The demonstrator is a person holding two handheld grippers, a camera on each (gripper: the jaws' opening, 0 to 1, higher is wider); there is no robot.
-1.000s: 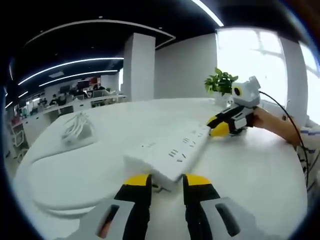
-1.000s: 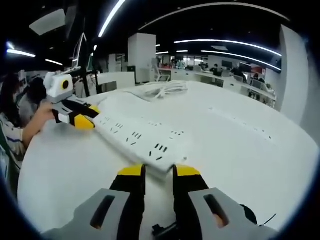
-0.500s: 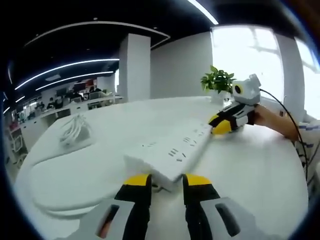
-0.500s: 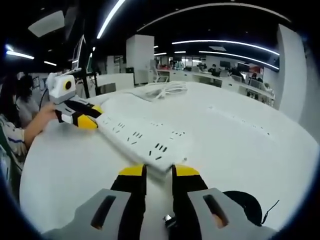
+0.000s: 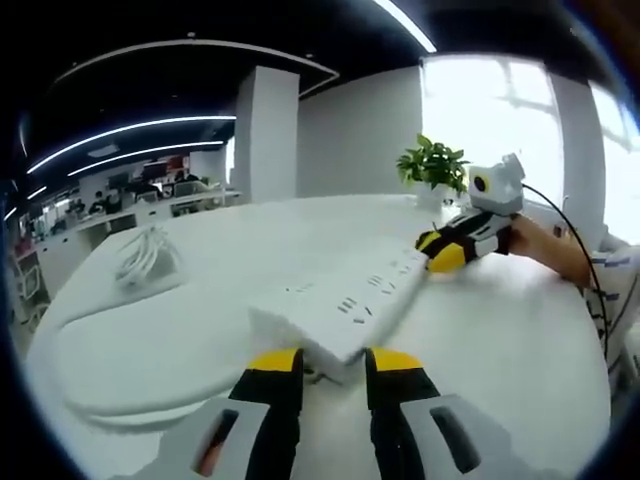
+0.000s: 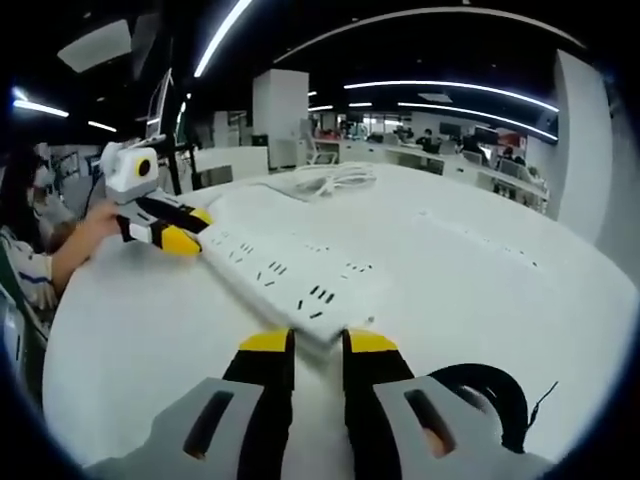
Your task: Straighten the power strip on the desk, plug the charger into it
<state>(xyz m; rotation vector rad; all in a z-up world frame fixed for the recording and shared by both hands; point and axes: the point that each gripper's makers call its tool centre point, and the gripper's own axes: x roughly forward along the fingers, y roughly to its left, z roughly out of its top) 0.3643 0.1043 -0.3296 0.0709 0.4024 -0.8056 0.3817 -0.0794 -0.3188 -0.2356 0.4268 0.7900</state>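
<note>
Straightening comes first: our left hand-held gripper [image 5: 333, 362] and right hand-held gripper [image 6: 316, 345] each sit at one end of the white power strip [image 5: 350, 305] on the tabletop [image 5: 500, 340], jaws nearly closed, grasp unclear. Next, we fetch the charger [image 6: 325, 182] lying far.

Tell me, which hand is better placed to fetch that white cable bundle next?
Probably the left gripper. The white cable bundle lies off to its side of the power strip, while the right gripper sits at the strip's opposite end, farther away.
</note>
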